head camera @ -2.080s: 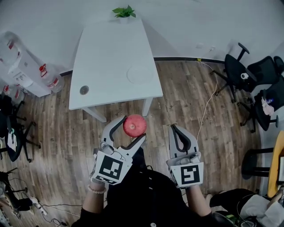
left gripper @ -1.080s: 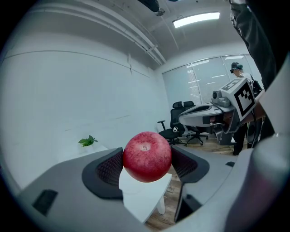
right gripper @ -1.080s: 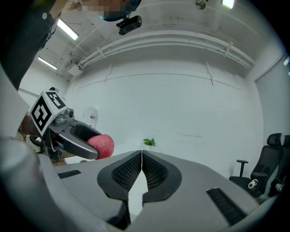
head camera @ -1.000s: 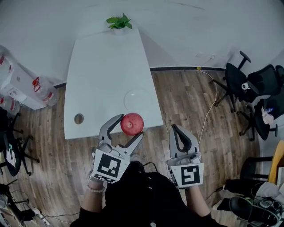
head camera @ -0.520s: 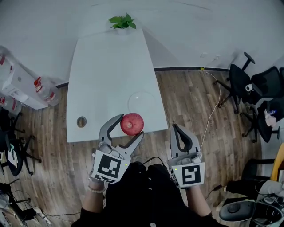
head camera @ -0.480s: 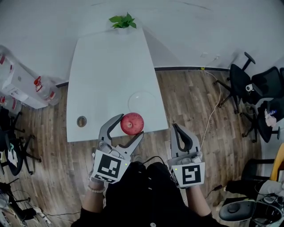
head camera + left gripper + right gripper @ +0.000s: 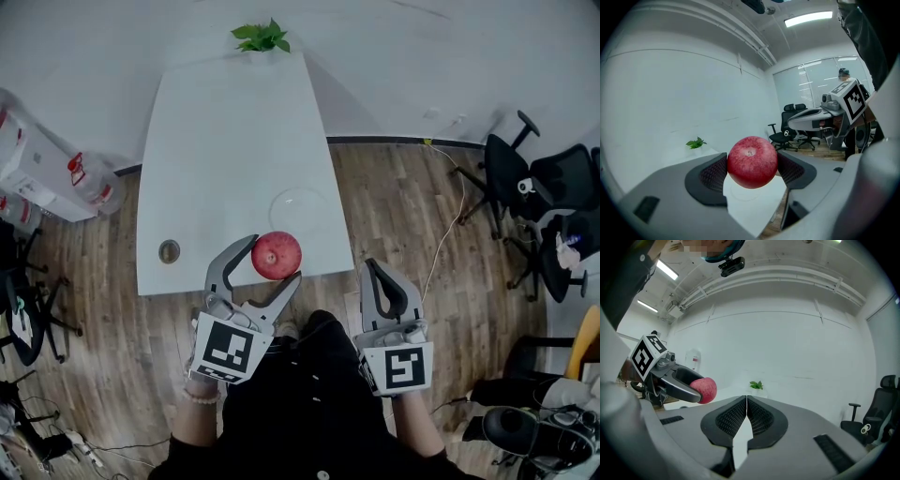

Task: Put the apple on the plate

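My left gripper (image 7: 265, 260) is shut on a red apple (image 7: 277, 255), held in the air over the near edge of the white table (image 7: 216, 141). In the left gripper view the apple (image 7: 752, 161) fills the gap between both pads. A clear round plate (image 7: 298, 209) lies on the table just beyond the apple, toward the right edge. My right gripper (image 7: 382, 279) hangs over the wooden floor to the right of the table, jaws shut with nothing in them; its view shows the pads (image 7: 746, 418) touching, and the apple (image 7: 705, 390) off to its left.
A small green plant (image 7: 261, 37) stands at the table's far end. A round hole (image 7: 169, 251) sits in the table's near left part. Water bottles (image 7: 89, 178) stand on the left, office chairs (image 7: 520, 173) on the right, and a cable (image 7: 441, 225) runs across the floor.
The table has come nearer in the head view. The apple, still held in my left gripper, now sits over the table's near edge close to the plate. The right gripper keeps its pose.
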### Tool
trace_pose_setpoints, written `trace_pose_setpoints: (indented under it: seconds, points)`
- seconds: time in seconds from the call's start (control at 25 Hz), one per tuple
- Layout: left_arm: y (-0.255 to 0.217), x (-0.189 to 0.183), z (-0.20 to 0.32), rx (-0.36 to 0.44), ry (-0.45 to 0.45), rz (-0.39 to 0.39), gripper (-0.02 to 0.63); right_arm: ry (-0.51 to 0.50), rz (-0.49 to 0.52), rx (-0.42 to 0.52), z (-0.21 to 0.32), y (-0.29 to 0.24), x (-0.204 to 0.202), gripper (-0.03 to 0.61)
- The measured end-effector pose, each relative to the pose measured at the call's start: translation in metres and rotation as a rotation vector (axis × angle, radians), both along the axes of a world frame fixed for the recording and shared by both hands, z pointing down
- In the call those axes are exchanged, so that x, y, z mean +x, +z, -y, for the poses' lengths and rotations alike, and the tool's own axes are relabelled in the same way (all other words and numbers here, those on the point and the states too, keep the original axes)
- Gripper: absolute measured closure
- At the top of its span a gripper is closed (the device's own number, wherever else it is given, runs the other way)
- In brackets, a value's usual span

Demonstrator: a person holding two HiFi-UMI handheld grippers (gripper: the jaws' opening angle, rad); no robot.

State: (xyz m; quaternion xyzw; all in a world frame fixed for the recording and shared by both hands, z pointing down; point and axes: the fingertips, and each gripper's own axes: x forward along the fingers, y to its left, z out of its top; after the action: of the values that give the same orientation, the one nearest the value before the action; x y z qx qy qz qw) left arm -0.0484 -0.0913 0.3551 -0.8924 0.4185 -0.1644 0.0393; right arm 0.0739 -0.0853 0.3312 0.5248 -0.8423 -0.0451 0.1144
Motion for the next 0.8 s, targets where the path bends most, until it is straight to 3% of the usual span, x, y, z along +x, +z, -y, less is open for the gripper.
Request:
trace_pose_setpoints:
  seconds: [0.8]
  points:
    - [-0.010, 0.018, 0.042, 0.006, -0.087, -0.005, 0.265, -0.137, -0.040, 0.016, 0.059, -0.022, 0.002, 0.537]
